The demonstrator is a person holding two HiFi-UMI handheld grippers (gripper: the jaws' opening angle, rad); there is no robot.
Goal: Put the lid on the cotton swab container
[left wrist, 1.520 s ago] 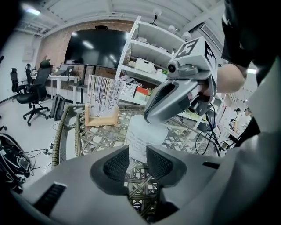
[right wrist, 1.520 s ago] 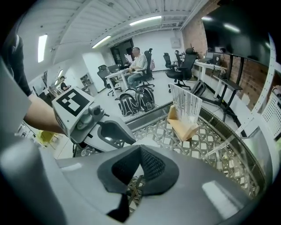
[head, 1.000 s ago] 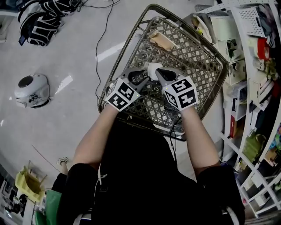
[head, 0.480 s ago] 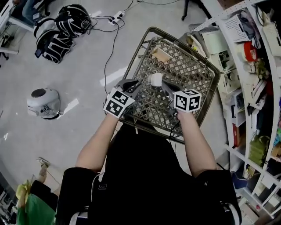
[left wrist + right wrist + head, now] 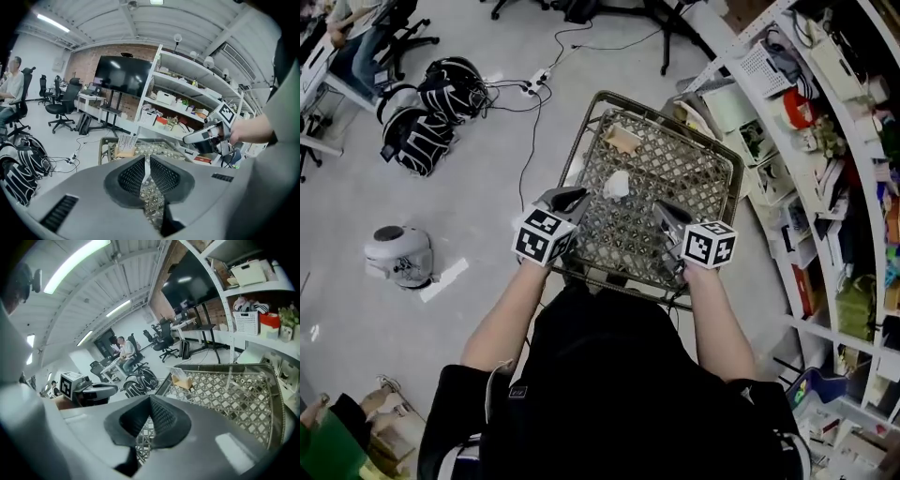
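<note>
Starting with the head view, we enter one white cotton swab container (image 5: 617, 185), lying on the mesh floor of a wire cart basket (image 5: 675, 169). It sits ahead of both sets of jaws and roughly between them, touched by neither. It is too small here for us to tell whether the lid is seated on it. A tan box (image 5: 623, 141) lies farther ahead, well beyond the container. The left gripper (image 5: 567, 199) hangs over the basket's near left edge and the right gripper (image 5: 667, 216) over its near right part. They are well apart and each angles inward toward the container. We judge this flanking stance keeps the item in reach of both tools, one to steady and one to press, although neither is engaged. Shelving (image 5: 787, 141) stands outward of the right jaws, and bags (image 5: 431, 112) lie on the floor outward of the left. In the left gripper view, the left gripper (image 5: 147, 161) has its ribbed pads drawn together to a thin slit with nothing between them. Only basket mesh shows past the tips, and the right gripper (image 5: 206, 137) is off to one side at a similar height. The container does not show here. In the right gripper view, the right gripper (image 5: 150, 399) has its pads meeting at the tip, likewise empty, with mesh beneath and the tan box far ahead. The left gripper (image 5: 93, 391) is alongside, and again no container is in sight. With both tools empty and the container resting free, we judge the capping either finished or not in hand.
</note>
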